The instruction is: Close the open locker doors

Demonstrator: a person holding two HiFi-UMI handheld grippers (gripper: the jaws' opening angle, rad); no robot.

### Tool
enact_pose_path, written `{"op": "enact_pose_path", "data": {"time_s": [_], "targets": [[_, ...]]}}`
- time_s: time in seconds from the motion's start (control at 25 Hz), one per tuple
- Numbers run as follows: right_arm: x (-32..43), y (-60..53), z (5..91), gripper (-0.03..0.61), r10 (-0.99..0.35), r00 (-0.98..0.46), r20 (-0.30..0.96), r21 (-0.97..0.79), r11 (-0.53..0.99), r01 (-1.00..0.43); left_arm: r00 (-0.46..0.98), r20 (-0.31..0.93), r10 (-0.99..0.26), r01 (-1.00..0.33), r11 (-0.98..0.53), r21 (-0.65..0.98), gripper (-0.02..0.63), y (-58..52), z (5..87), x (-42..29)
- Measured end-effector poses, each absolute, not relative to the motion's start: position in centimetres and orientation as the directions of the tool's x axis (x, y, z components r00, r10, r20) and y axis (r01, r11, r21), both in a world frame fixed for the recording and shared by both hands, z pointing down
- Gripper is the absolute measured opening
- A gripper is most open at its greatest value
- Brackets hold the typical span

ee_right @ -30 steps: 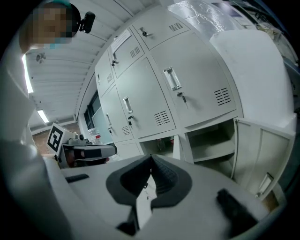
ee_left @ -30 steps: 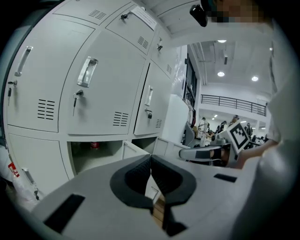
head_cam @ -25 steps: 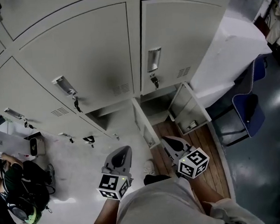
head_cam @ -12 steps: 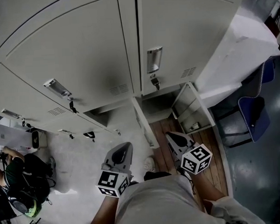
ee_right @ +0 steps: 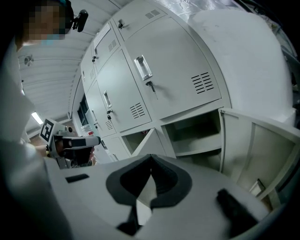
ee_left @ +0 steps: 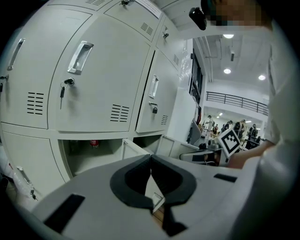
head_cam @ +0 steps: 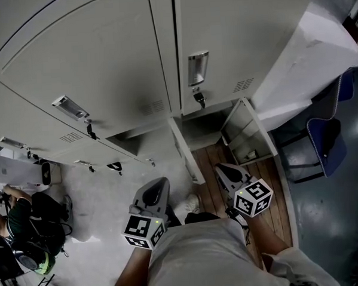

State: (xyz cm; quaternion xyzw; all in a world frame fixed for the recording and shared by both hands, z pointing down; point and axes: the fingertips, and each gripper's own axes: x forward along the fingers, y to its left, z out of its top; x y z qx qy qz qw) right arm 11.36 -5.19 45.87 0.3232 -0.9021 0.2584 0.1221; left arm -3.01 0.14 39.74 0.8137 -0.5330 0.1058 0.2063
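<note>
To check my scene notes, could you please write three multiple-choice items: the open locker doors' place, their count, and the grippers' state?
1. Which row holds the open locker doors? A top; B lowest; C middle.
2. How many doors stand open? A one; B two; C four.
3. The left gripper and right gripper are: A shut, empty; B wide open; C clamping handles.
Key: 1 B, they swing out just above the floor; 2 B, two doors stand ajar side by side; 3 A, both show jaw tips touching, nothing between.

no readable text, labels or numbers anywhere
</note>
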Motion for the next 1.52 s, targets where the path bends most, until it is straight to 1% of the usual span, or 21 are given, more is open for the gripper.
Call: {"op": "enact_pose_path", "data": {"time_s": [0.24, 0.56, 1.2, 1.52], "targets": [[11.6, -5.0, 46.9, 0.028, -0.534, -0.725, 0.436, -0.348, 0.643, -0.683, 0.455, 0.388, -0.801, -0.889, -0.386, 0.245, 0.017, -0.5, 39.9, -3.1], [10.4, -4.5, 48.8, 0.028, -0.529, -0.703, 0.476, -0.348, 0.620, -0.703, 0.488, 0.403, -0.774, -0.873, -0.426, 0.238, 0.016, -1.2, 40.4, -4.3], [7.8, -3.5, 49.7, 0.028, -0.487, -0.717, 0.498, -0.361, 0.636, -0.682, 0.490, 0.424, -0.761, -0.871, -0.417, 0.260, 0.016, -0.5, 41.7, -6.0], [5.8, -2.8, 49.6, 0.028, -0.450, -0.742, 0.496, -0.367, 0.666, -0.650, 0.477, 0.431, -0.766, -0.879, -0.399, 0.263, 0.016, 0.0, 42.2, -7.3]]}}
